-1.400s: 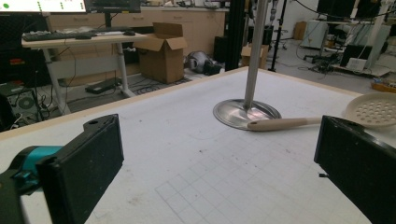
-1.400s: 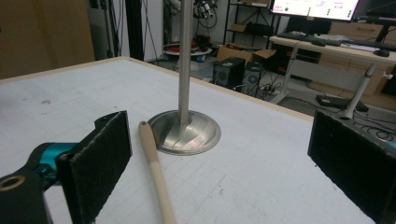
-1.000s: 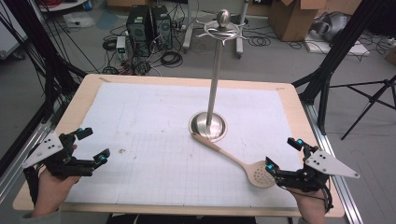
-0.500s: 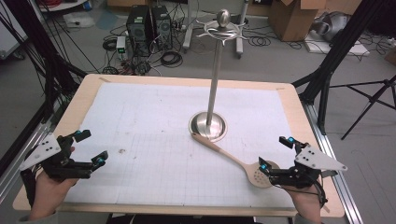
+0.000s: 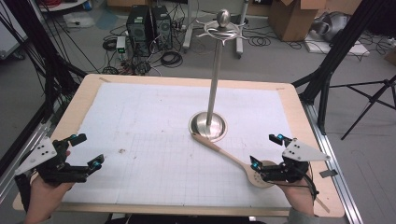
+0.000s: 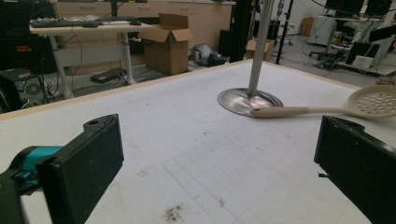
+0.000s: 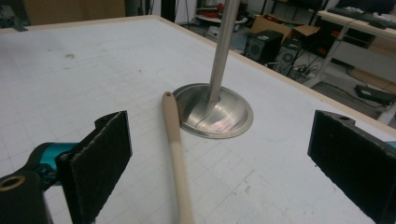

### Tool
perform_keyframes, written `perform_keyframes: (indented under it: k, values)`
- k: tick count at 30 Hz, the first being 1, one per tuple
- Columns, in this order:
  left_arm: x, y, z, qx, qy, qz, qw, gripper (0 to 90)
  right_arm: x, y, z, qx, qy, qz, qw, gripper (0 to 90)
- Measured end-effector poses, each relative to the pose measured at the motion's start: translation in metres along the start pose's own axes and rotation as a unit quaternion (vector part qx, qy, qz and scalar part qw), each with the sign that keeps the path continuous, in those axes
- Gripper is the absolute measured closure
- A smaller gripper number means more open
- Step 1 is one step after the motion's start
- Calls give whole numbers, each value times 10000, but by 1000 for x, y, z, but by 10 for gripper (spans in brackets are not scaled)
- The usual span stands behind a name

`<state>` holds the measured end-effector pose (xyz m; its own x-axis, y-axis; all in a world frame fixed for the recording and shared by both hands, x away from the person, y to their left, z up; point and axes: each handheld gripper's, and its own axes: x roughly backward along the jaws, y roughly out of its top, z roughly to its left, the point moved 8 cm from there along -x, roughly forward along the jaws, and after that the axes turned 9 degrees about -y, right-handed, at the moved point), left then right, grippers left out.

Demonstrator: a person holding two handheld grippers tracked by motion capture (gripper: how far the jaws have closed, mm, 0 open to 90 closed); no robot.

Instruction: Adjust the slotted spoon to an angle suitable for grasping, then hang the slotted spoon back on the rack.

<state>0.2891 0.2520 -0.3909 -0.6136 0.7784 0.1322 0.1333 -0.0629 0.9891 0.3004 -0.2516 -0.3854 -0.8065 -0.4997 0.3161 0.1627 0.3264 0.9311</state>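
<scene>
The wooden slotted spoon point(image 5: 236, 161) lies flat on the white mat point(image 5: 154, 121), handle tip against the near-left edge of the metal stand's point(image 5: 208, 125) round base, bowl toward the near right. The right gripper point(image 5: 266, 151) hangs just over that bowl, jaws wide apart, the handle running between them in its own view. At near left, the left gripper point(image 5: 86, 149) hovers well apart from the spoon, jaws open too.

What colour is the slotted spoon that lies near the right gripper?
Pale beige, like light wood; the slotted spoon shows best in the left gripper view.
</scene>
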Motion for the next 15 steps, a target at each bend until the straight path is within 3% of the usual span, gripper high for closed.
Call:
perform_keyframes:
  k: [9,15]
  values:
    - [8,-1,0,30,64,-14,10000,18,-14,4,8,137,234,63,9996,52]
    - [9,-1,-2,22,65,-11,10000,18,-14,0,10,431,413,196,9980,53]
